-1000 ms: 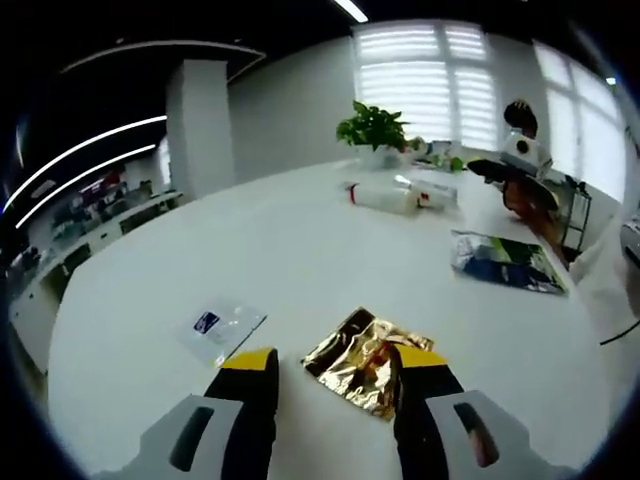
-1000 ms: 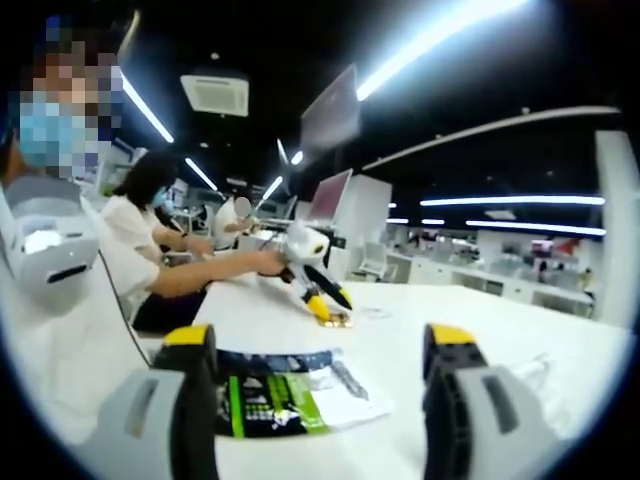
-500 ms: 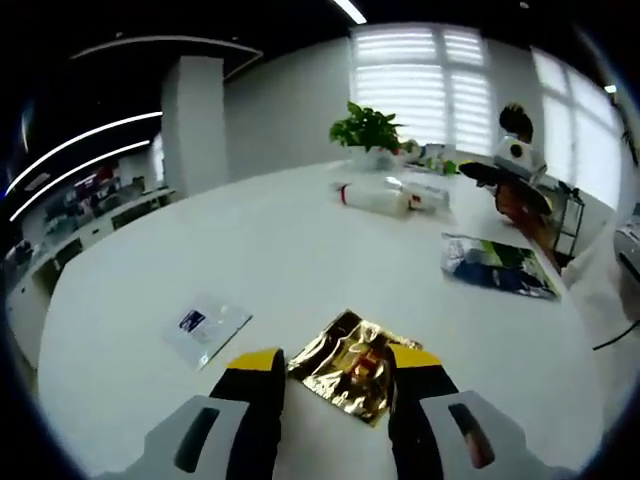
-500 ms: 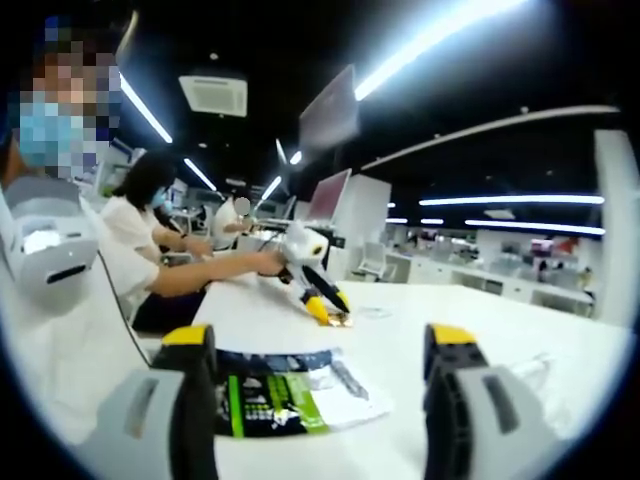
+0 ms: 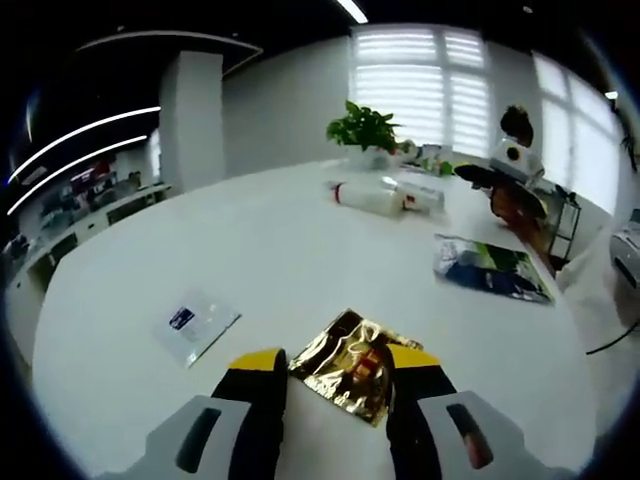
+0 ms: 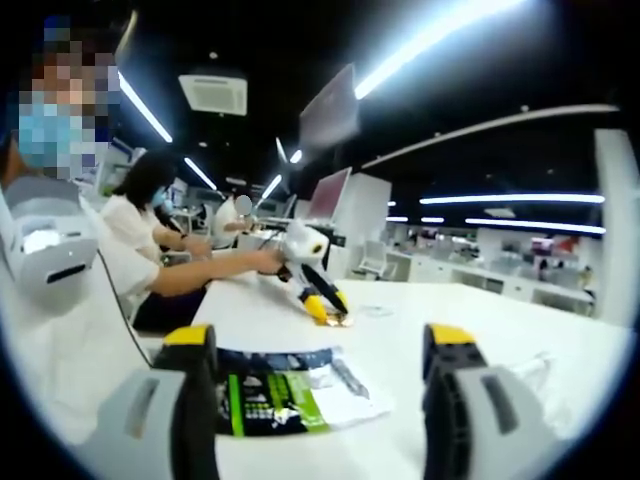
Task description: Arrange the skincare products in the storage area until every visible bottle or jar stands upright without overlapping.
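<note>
White table, large, rounded edge, office room.

Left gripper: low over the near edge of the table, jaws parted, yellow-tipped; a crumpled gold foil sachet lies flat between them. Whether the jaws touch it cannot be told. The same gripper appears in the right gripper view, tips down at the gold sachet.

Right gripper: jaws wide apart, holding nothing, above the table edge; also seen in the left gripper view at the far right edge.

Clear sachet with a dark label: flat, left of the gold sachet, apart from it.

Dark blue and green packet: flat, near the right edge; seen in the right gripper view between that gripper's jaws.

White bottle: lying on its side towards the far edge, red band at one end.

Potted plant: upright at the far edge, behind the bottle.

Seated person: at the table, arm extended to the left gripper.
</note>
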The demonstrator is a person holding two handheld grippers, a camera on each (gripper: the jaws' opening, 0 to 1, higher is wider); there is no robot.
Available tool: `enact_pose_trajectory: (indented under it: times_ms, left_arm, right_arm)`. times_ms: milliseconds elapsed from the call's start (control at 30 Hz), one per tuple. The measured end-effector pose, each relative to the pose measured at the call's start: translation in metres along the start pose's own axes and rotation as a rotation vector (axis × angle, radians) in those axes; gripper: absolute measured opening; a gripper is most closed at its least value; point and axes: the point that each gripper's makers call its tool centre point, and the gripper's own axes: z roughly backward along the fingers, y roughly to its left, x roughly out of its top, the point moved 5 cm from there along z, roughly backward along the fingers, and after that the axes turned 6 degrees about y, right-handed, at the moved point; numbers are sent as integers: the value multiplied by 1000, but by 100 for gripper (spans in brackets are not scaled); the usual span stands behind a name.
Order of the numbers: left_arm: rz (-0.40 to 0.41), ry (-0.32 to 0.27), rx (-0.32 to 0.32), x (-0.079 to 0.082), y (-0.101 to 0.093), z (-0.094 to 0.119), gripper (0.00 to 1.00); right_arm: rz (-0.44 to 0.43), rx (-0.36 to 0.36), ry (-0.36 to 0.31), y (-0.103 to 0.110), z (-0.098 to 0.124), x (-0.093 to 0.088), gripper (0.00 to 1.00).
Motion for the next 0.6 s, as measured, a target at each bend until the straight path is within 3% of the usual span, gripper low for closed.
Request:
enact_pose_trajectory:
  times_ms: [600]
  left_arm:
    - [-41, 6, -6, 1, -7, 1, 29]
  right_arm:
    - [0, 4, 8, 0, 0, -1, 84]
